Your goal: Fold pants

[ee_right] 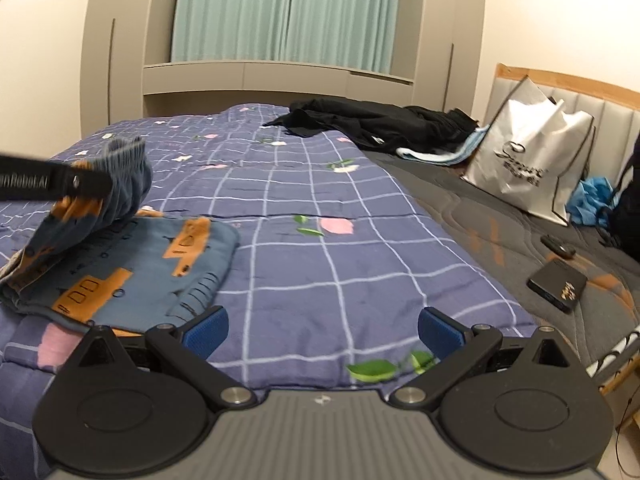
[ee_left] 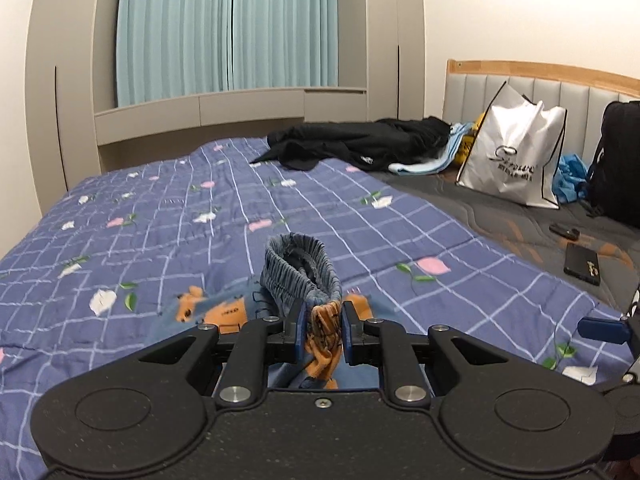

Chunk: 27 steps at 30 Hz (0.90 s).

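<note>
Small blue pants with orange prints lie partly folded on the purple checked quilt at the left of the right wrist view. My left gripper is shut on the pants near the gathered elastic waistband, which stands up above the fingers. In the right wrist view the left gripper shows as a black bar holding the waistband end lifted over the lower layer. My right gripper is open and empty, just above the quilt to the right of the pants.
Black clothes and a light blue cloth lie at the far side of the bed. A white shopping bag, a black backpack, a dark phone and a small black object sit on the grey mattress at right.
</note>
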Available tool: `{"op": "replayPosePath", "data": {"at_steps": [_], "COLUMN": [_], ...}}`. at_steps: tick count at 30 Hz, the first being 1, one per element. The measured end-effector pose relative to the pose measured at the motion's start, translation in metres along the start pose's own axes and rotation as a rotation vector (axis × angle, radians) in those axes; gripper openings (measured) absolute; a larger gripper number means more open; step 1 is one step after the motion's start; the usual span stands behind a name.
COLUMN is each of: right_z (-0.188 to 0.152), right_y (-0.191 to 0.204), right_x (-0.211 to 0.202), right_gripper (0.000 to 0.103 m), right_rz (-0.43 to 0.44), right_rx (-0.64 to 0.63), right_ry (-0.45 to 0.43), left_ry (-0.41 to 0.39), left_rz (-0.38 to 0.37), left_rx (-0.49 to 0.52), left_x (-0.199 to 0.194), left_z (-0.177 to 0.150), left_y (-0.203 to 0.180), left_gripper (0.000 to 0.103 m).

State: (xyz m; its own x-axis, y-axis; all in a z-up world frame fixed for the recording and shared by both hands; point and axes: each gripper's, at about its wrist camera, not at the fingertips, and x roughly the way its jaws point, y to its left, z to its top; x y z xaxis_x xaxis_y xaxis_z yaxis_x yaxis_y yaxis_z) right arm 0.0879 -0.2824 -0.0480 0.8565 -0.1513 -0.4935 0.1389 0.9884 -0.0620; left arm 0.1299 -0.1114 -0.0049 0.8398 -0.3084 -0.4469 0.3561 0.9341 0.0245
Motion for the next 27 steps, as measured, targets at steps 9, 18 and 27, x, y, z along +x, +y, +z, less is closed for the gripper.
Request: {"op": "replayPosePath", "data": {"at_steps": [9,18,27], "right_z": [-0.008,-0.011,-0.007], "right_y": [-0.01,-0.011,-0.002], "right_x": [0.003,0.005,0.008], "right_gripper": [0.103,0.103,0.103], "right_rz": [-0.007,-0.005,0.086], "right_rx": [0.042,0.049,0.027], "right_ry": [0.036,0.053,0.049], "left_ry": [0.058,0.073,0.062], "left_rz": [-0.035,-0.108,0.048], "left_rx": [-0.033,-0.108,-0.195], "left_x": [0.01,-0.001,-0.031], "left_z": [-0.008,-0.015,-0.037], "left_y": [-0.001,0.008,0.04], "left_gripper": [0.027,0.063,0.102]}}
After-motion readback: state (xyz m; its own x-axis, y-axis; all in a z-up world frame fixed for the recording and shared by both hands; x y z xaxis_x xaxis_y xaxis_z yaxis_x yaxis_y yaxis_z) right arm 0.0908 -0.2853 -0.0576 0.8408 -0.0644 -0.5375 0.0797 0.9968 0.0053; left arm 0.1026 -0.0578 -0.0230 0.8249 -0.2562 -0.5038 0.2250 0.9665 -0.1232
